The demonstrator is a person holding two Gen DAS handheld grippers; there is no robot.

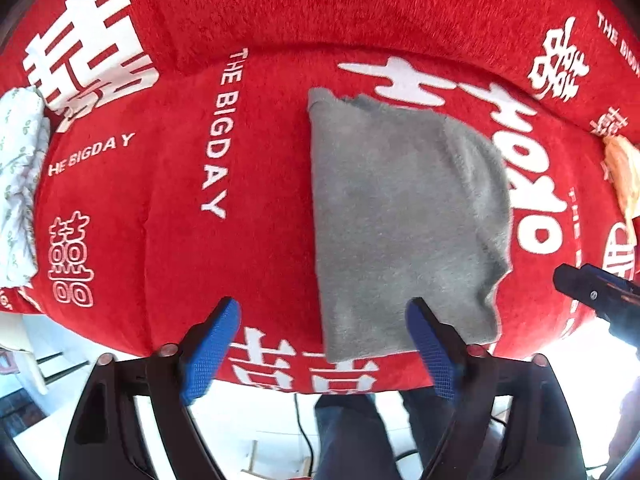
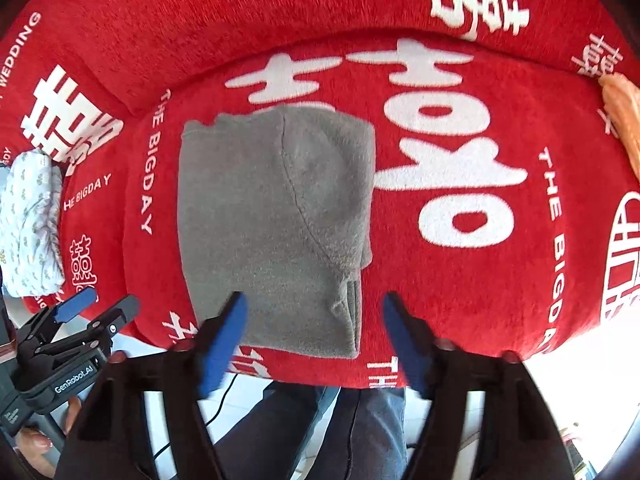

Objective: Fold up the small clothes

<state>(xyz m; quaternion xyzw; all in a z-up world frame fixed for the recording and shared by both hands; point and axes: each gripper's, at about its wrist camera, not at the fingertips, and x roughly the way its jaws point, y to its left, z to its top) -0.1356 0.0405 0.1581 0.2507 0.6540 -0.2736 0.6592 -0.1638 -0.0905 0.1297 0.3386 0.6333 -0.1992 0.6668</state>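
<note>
Grey fleece garment (image 2: 272,216) lying folded flat on the red printed sofa cover (image 2: 460,280), just ahead of both grippers and near the front edge of the seat. Right hand-held gripper (image 2: 314,322) spread wide and empty, its left blue pad (image 2: 226,340) over the garment's near edge, the other pad off to the right over bare red cover. Left hand-held gripper (image 1: 322,326) likewise wide and holding nothing, the cloth's near left corner sitting between its pads. Judged soft, light and limp, with a fuzzy nap that should grip well against the pads; likely to sag and unfold if lifted by one layer only. Best taken at the near edge, pinching through all layers, one gripper toward each corner. Ribbed cuff (image 2: 352,300) at the near right, thicker there. White patterned cloth (image 2: 30,224) far left, orange cloth (image 2: 624,116) far right
</note>
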